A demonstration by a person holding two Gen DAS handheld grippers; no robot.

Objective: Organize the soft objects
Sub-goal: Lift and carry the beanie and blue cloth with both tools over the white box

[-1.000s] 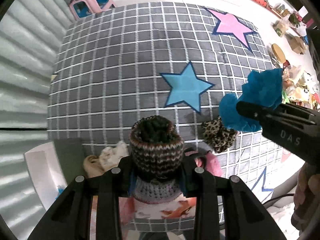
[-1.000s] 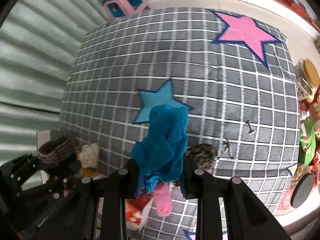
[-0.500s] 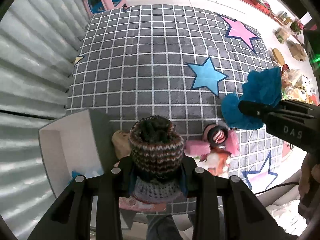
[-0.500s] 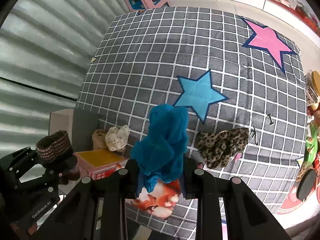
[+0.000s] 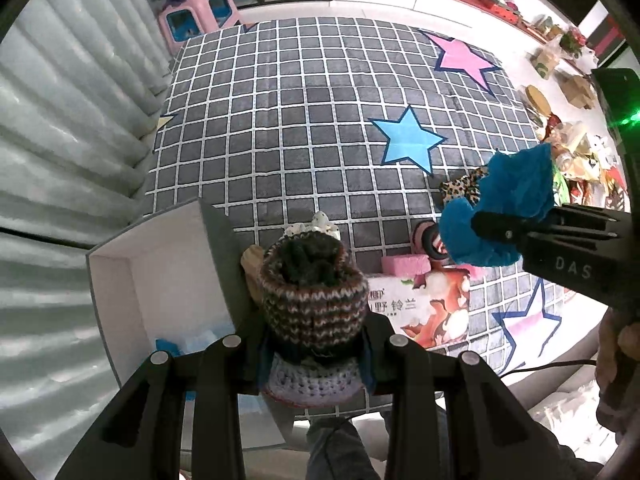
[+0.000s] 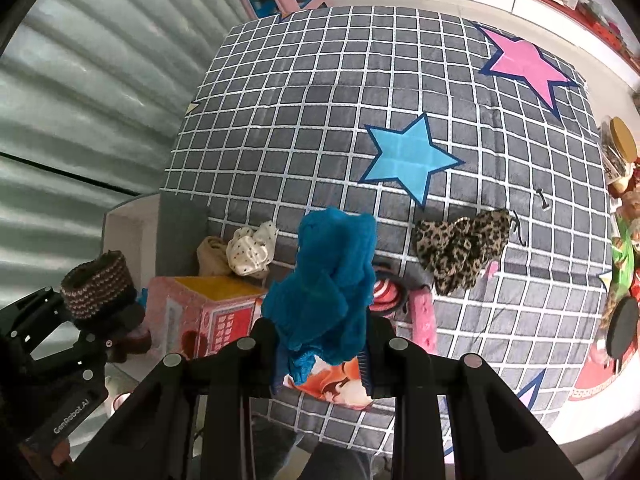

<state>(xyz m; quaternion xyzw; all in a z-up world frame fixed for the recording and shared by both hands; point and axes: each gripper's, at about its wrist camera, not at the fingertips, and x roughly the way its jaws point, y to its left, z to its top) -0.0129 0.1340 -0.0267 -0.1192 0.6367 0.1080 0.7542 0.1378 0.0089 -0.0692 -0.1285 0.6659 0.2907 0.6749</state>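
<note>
The left gripper [image 5: 314,344], clenched on the knitted hat [image 5: 313,286], sits nearer the white box [image 5: 120,264] at frame left; the right gripper [image 6: 322,344] grasps the blue cloth [image 6: 330,280].

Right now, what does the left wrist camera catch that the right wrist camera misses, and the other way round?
Only the left wrist view looks into the white box, with something blue at its bottom. Only the right wrist view shows the yellow top of the pink carton and two small dark clips on the rug. Both show the grey checked rug, the leopard-print cloth, the spotted cream cloth, the left tool shut on a striped knitted hat, and the right tool shut on a blue fuzzy cloth.
</note>
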